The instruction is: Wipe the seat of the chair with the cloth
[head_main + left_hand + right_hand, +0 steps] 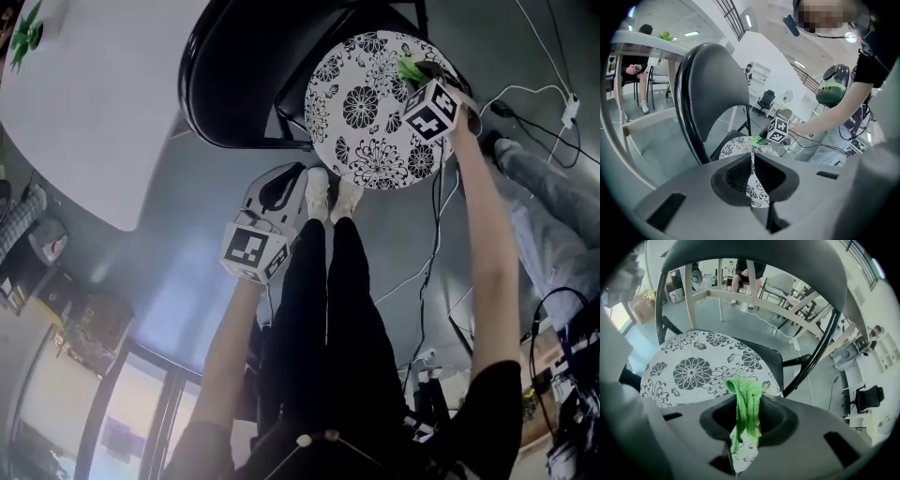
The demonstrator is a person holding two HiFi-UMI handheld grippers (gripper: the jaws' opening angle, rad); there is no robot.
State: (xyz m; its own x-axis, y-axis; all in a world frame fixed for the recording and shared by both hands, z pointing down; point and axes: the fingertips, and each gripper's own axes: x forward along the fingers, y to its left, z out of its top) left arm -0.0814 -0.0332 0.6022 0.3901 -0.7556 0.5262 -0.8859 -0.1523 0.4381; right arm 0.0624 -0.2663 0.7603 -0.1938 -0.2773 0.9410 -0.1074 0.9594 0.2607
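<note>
head view: two tools [284, 185] [431, 75], one cloth [409, 67]

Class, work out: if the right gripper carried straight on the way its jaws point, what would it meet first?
Most likely the floral seat cushion just ahead, with the green cloth clamped in the right gripper touching first; exact depth is unclear.

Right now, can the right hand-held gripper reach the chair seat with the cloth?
Probably yes: the right hand-held gripper, shut on the cloth, hangs over the seat's edge with nothing between them.
</note>
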